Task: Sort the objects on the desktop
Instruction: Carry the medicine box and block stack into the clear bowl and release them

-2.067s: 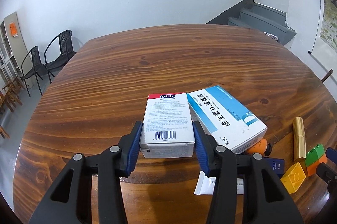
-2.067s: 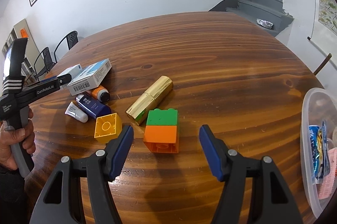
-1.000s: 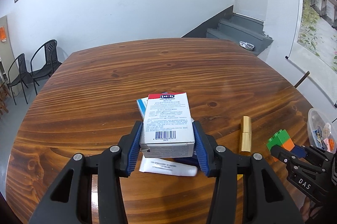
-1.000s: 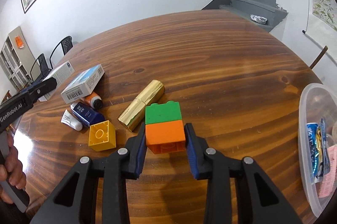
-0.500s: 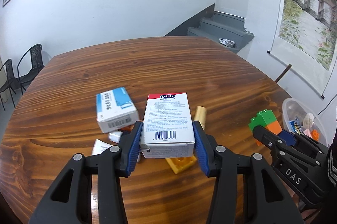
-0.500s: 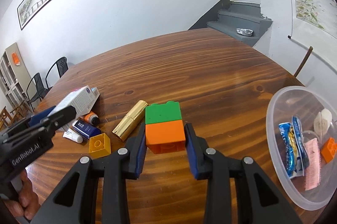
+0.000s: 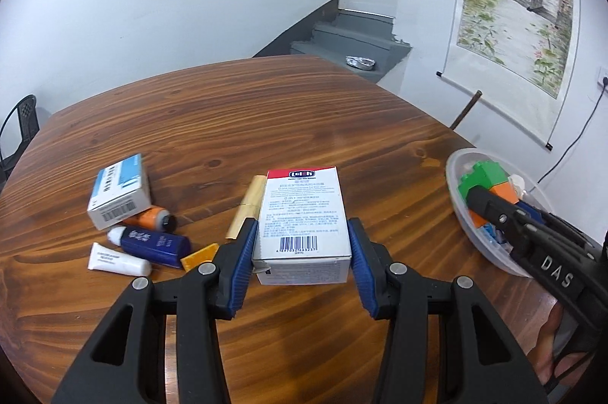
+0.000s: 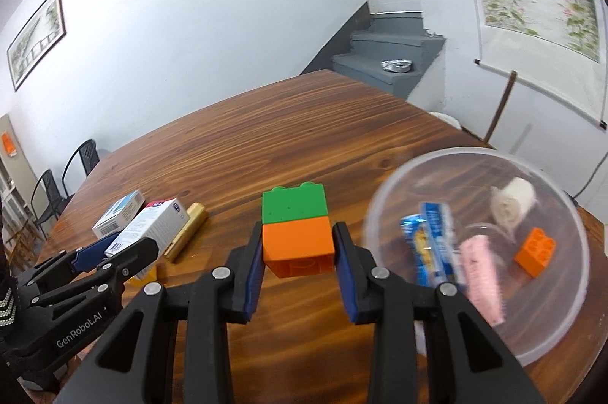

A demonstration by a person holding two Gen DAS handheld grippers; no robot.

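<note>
My left gripper [image 7: 301, 231] is shut on a white box with a red top band [image 7: 304, 210], held above the wooden table [image 7: 266, 107]. My right gripper [image 8: 296, 252] is shut on a green-on-orange brick stack [image 8: 294, 221], which hangs just left of the clear plastic bowl [image 8: 547, 312]. In the left wrist view the right gripper [image 7: 494, 206] and its brick stack [image 7: 482, 176] show in front of the bowl [image 7: 454, 172]. In the right wrist view the left gripper [image 8: 114, 252] and its box [image 8: 155, 225] are at the lower left.
On the table to the left lie a gold tube [image 7: 249, 202], a blue-and-white box [image 7: 117, 191], an orange bottle [image 7: 152, 218], a dark blue tube [image 7: 155, 244], a white tube [image 7: 117, 261] and a yellow brick [image 7: 199, 256]. The bowl holds an orange brick [image 8: 534, 252], a blue packet [image 8: 429, 244], a pink item [image 8: 480, 274] and a white roll [image 8: 511, 202].
Both grippers have swung right across the table with their loads. The brick stack has risen off the table, and the bowl has come close beside it.
</note>
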